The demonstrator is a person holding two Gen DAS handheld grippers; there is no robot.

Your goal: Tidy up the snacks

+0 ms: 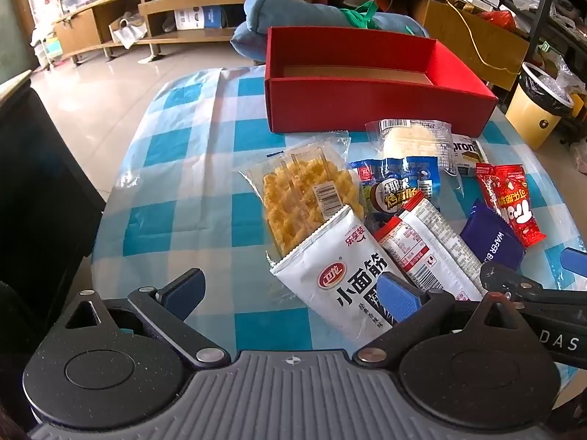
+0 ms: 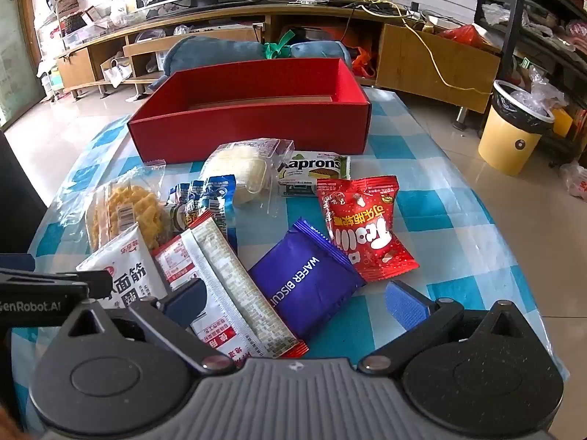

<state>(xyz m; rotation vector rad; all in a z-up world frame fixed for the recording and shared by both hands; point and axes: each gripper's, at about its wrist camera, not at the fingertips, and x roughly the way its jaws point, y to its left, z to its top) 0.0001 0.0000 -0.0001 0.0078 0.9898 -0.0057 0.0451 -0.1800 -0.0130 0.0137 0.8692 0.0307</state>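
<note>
An empty red box [image 1: 367, 104] [image 2: 253, 132] stands at the far side of the checked table. In front of it lies a heap of snack packets: a clear bag of yellow crisps [image 1: 304, 198] [image 2: 124, 216], a white packet with Chinese print [image 1: 341, 275] [image 2: 124, 267], a long red-and-white bar [image 1: 436, 249] [image 2: 234, 286], a purple wafer packet [image 1: 491, 242] [image 2: 308, 282], a red candy packet [image 1: 510, 201] [image 2: 363, 223]. My left gripper [image 1: 293, 293] hovers open over the white packet. My right gripper [image 2: 297, 300] hovers open over the bar and the wafer packet, holding nothing.
A blue-and-white checked cloth [image 1: 183, 190] covers the round table. A blue cushion [image 1: 293, 14] lies behind the box. A yellow bin [image 2: 513, 135] stands on the floor to the right, wooden shelving [image 2: 220, 36] along the back wall. A dark chair [image 1: 33, 190] is at the left.
</note>
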